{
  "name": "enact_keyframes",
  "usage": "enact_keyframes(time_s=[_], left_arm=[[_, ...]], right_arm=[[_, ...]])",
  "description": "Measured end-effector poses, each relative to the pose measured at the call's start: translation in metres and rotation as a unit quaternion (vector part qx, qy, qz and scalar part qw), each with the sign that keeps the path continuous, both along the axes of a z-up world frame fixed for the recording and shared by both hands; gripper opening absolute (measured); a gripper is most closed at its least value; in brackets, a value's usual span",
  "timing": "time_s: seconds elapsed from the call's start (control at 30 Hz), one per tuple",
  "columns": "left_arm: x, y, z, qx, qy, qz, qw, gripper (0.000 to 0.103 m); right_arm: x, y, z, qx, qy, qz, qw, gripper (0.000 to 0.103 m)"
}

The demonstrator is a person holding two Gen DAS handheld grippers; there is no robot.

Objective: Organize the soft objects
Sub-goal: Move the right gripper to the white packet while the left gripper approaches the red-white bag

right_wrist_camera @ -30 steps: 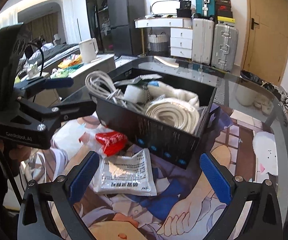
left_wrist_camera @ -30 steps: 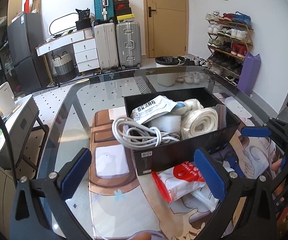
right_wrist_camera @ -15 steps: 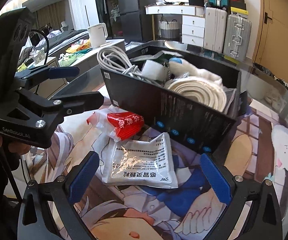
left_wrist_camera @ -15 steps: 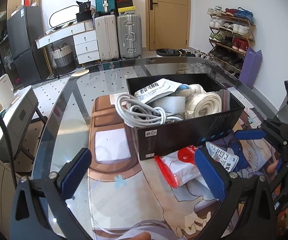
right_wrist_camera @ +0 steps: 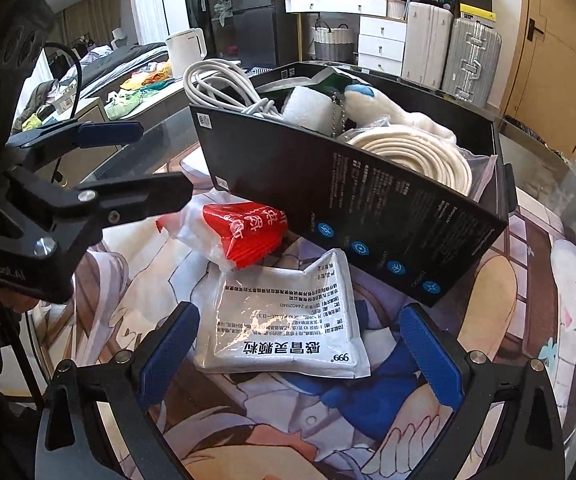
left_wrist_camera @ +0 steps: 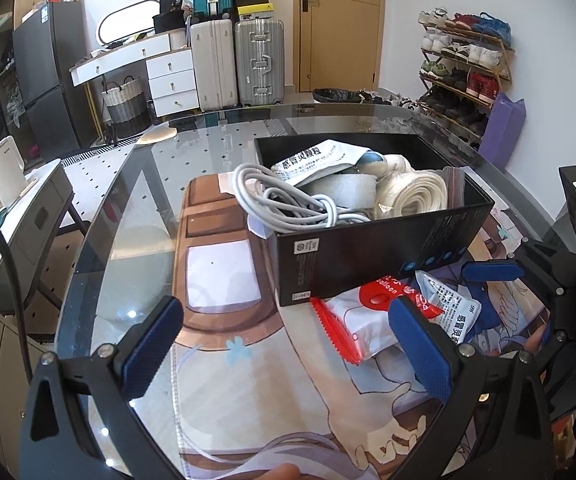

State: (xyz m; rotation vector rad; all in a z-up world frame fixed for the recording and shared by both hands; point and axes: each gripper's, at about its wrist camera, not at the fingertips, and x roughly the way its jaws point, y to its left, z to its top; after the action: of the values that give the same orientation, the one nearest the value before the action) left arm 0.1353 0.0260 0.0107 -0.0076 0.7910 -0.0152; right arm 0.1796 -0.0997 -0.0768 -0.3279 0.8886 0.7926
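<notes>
We hold our left gripper [left_wrist_camera: 288, 344] open and empty above the printed mat [left_wrist_camera: 248, 380] on the glass table [left_wrist_camera: 100, 240]. Going right, the black cardboard box [left_wrist_camera: 368, 248] holds a grey coiled cable [left_wrist_camera: 284, 200], a white rope coil [left_wrist_camera: 416, 196] and a soft plush [right_wrist_camera: 388, 108]. Against its near wall lies a crinkled red and clear bag [right_wrist_camera: 240, 232]. Just beside it the flat silver sachet [right_wrist_camera: 284, 320] lies between the open fingers of our right gripper [right_wrist_camera: 300, 352], which hold nothing.
</notes>
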Motion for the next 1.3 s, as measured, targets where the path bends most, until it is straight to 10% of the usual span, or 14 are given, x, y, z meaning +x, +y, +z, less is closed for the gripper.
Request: enact_keyframes(time_s=[1.3], left_arm=[[0.009,-0.031,-0.015,-0.032,0.052,-0.052,0.9968,0.103]], right_arm=[[0.003,-0.044,0.001,-0.014,-0.001,0.019,1.0,0.071]])
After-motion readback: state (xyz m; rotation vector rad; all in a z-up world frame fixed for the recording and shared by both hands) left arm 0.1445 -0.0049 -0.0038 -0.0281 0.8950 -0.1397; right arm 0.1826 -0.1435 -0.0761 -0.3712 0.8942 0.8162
